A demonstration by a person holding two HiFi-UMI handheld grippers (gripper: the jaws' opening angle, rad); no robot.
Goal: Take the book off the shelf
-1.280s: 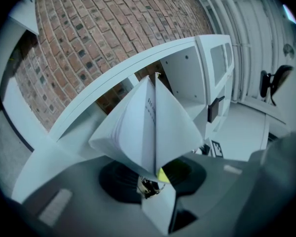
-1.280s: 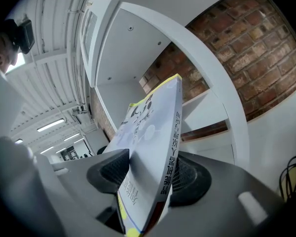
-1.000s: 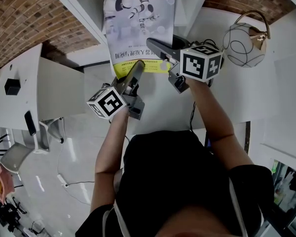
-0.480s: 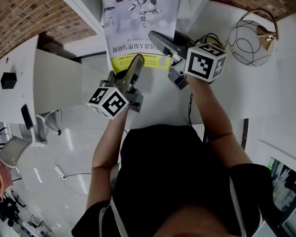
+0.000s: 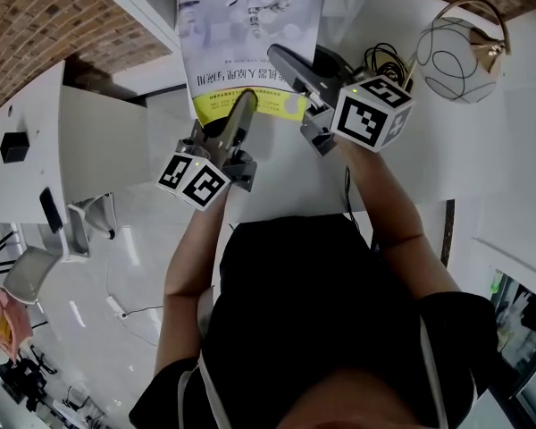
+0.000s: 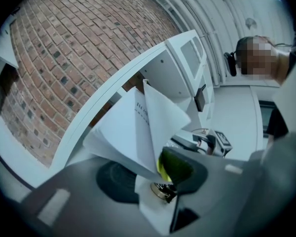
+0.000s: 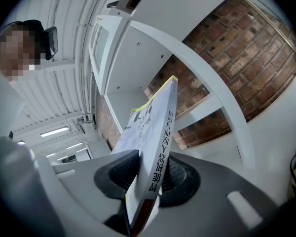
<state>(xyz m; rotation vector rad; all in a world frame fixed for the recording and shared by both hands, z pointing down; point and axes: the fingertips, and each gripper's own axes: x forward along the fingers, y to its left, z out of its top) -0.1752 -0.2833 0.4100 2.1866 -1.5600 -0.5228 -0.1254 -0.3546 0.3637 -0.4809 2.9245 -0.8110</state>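
The book, white with a yellow border and a robot picture on its cover, juts out of the white shelf toward me. My left gripper is shut on the book's lower left corner. In the left gripper view the fanned pages sit between the left gripper's pads. My right gripper holds the lower right edge. Its jaws have just been closing, and in the right gripper view the right gripper presses both pads on the book's spine.
A wire ball ornament with a gold handle stands on the white shelf top at the right, with a black cable beside it. A brick wall lies behind the shelf. A small black box sits on a white counter at the left.
The right gripper has closed in on the book's edge. The left gripper has rolled, its marker cube tilting. The book sits slightly higher in the head view.
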